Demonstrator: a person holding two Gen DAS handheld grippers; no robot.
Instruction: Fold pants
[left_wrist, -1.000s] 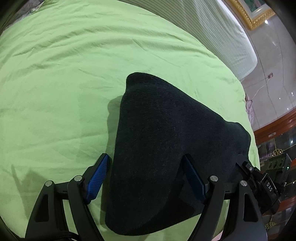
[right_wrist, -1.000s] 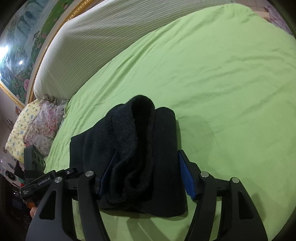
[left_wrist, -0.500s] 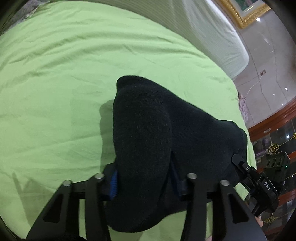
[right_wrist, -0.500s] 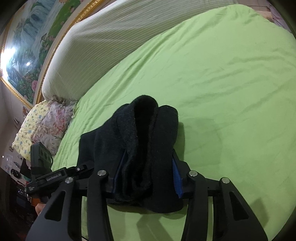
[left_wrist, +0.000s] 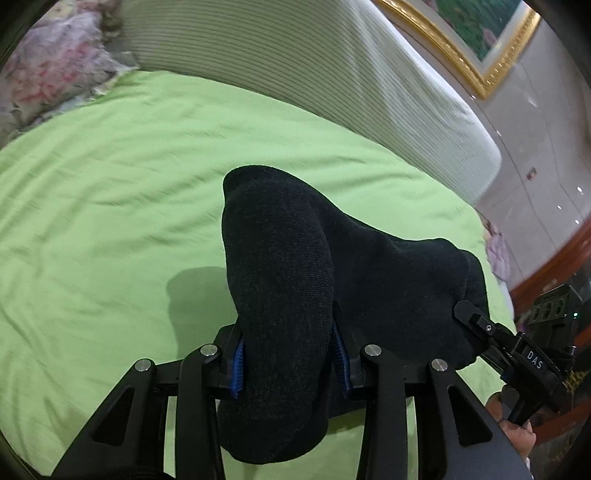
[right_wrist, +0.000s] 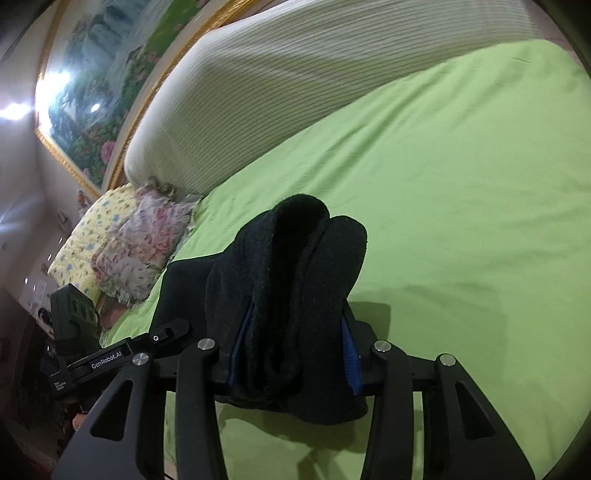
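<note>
From the left wrist camera, the left tool (left_wrist: 288, 363) is squeezed on the near end of the dark pants (left_wrist: 295, 280). Its blue pads (left_wrist: 236, 365) press into the cloth from both sides, and its jaws have just been closing, with the pants between them. The pants are folded into a thick bundle. A rounded lump of them sticks up and away from the tool, and some cloth hangs down below the pads. The bundle is over the green bed sheet (left_wrist: 110, 184), and its shadow lies on the sheet to the left. At the right, the right tool (left_wrist: 476, 321) meets the other end of the pants. Far away are a striped white headboard (left_wrist: 314, 66), a flowery pillow (left_wrist: 48, 70) at the far left and a gold picture frame (left_wrist: 469, 55) at the far right.

From the right wrist camera, the right tool (right_wrist: 293, 352) is clamped on its end of the pants (right_wrist: 291, 266). The fuzzy inside of the cloth shows between the folds. Its jaws have just been closing too, with the pants between them. The left tool (right_wrist: 166, 332) is at the near left, at the edge of the dark cloth. The green bed sheet (right_wrist: 461, 184) spreads to the right. Two flowery pillows (right_wrist: 122, 243) lie at the left beside the headboard (right_wrist: 295, 74), under a big painting (right_wrist: 107, 81).
</note>
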